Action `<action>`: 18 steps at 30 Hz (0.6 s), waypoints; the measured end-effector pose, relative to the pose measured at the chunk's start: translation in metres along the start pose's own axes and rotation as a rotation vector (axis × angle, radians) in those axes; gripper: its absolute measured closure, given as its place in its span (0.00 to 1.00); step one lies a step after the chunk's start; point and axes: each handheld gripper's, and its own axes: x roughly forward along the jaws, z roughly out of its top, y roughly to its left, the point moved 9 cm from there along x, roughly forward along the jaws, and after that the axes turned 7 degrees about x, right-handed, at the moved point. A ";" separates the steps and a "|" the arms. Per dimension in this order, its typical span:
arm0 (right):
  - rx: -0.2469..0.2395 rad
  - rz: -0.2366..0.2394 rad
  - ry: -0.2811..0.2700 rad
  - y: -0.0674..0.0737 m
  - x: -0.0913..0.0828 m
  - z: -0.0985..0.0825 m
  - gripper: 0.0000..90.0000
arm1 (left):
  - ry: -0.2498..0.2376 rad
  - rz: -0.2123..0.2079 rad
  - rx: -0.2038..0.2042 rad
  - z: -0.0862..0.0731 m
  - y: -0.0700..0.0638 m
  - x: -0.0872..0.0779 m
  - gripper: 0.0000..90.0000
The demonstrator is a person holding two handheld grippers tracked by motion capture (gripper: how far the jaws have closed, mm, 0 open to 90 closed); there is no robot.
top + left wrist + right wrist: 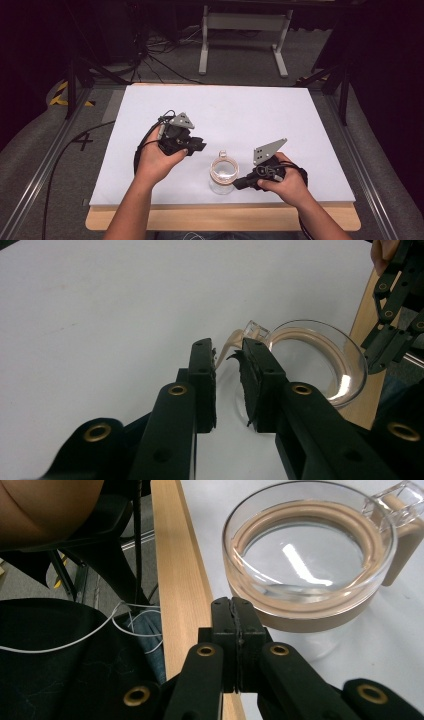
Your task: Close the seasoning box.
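A clear glass jar with a tan seal ring under its glass lid stands near the front edge of the white table top. In the left gripper view the lid lies just past my left gripper, whose jaws stand a narrow gap apart, with the tan seal tab at their tips. In the high view the left gripper is left of the jar. My right gripper is shut with nothing in it, close to the jar's side, and sits at the jar's right.
The wooden front edge of the table runs right beside the right gripper. The person's forearms come in from the bottom. Cables and a grey stand are on the floor beyond the table. The white top's far half is bare.
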 end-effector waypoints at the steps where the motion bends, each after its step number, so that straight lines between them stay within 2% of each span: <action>1: 0.000 0.000 -0.002 0.000 -0.001 0.000 1.00 | 0.001 0.001 0.001 0.000 0.000 0.000 0.85; 6: -0.002 -0.001 -0.023 0.000 -0.005 0.003 1.00 | -0.003 0.015 -0.007 -0.001 0.003 0.000 0.82; 11: -0.005 -0.008 -0.083 -0.001 -0.017 0.011 1.00 | 0.014 0.021 -0.018 -0.006 0.005 -0.003 0.76; 13: -0.008 -0.015 -0.106 -0.003 -0.022 0.014 0.99 | 0.004 0.026 -0.028 -0.007 0.006 -0.003 0.75; 18: -0.002 -0.044 -0.180 -0.011 -0.038 0.024 0.90 | -0.001 0.039 -0.049 -0.014 0.009 -0.009 0.70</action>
